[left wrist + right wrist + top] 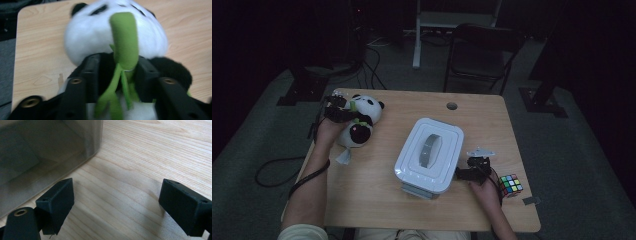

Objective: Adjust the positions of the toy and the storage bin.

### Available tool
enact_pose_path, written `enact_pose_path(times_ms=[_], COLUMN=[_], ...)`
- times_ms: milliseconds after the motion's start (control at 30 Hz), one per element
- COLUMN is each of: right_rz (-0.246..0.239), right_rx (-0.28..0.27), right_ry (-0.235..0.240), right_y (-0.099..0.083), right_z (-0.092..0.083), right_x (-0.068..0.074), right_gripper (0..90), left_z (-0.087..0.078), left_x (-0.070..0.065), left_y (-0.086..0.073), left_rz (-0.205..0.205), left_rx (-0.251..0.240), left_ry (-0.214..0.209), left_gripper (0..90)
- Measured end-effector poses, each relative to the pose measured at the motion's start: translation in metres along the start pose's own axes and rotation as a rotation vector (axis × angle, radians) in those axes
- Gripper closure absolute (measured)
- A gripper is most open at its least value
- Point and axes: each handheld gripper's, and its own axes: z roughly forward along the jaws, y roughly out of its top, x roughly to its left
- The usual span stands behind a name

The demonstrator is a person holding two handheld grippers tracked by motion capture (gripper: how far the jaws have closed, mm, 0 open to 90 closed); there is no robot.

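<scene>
1. At the left of the high view, the left hand-held gripper [343, 113] is seen over the upper left part of the desk [377, 200], at the neck of the panda plush [360, 122].
2. In the left gripper view, the left hand-held gripper [117, 72] is shown clamped on the panda plush [100, 37]: its two black jaws are pressed against the dark fabric just below the white head, with a green felt strip [124, 40] lying between them.
3. The panda plush is laid on the desk near its upper left corner, with the head toward the far edge.
4. At the centre of the high view, a white lidded box [430, 154] with a grey handle on top is stood on the desk, well apart from the plush.
5. Just right of the box, the right hand-held gripper [467, 172] is held low near the box's lower right corner.
6. In the right gripper view, the right hand-held gripper [116, 202] is shown with its jaws wide apart over bare wood; nothing is held between them, and the box wall [45, 150] is seen at the upper left of the frame.
7. At the right of the high view, a colour cube [511, 184] is placed on the desk, just beside the right hand.
</scene>
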Motion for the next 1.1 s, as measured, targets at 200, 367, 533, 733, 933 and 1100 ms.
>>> enact_pose_path(times_ms=[200,367,533,733,933,1100], right_rz=[0.001,0.0,0.001,0.001,0.001,0.001], right_rx=[0.0,0.0,0.001,0.001,0.0,0.001], right_ry=[0.0,0.0,0.0,0.0,0.0,0.0], right_y=[0.0,0.0,0.0,0.0,0.0,0.0], right_z=[0.0,0.0,0.0,0.0,0.0,0.0], right_x=[0.0,0.0,0.0,0.0,0.0,0.0], right_gripper=[12.3,12.3,12.3,12.3,12.3,12.3], left_z=[-0.008,-0.019,-0.028,-0.026,-0.022,-0.013], left_x=[-0.006,-0.02,-0.037,-0.056,-0.068,-0.072], left_y=[-0.002,0.003,0.011,0.01,0.005,0.002], left_rz=[-0.009,0.036,0.065,0.135,0.185,0.207], left_rx=[-0.067,-0.117,-0.153,-0.146,-0.144,-0.122], left_ry=[-0.099,-0.18,-0.233,-0.324,-0.394,-0.441], left_gripper=[68.7,69.2,69.2,69.1,68.8,68.7])
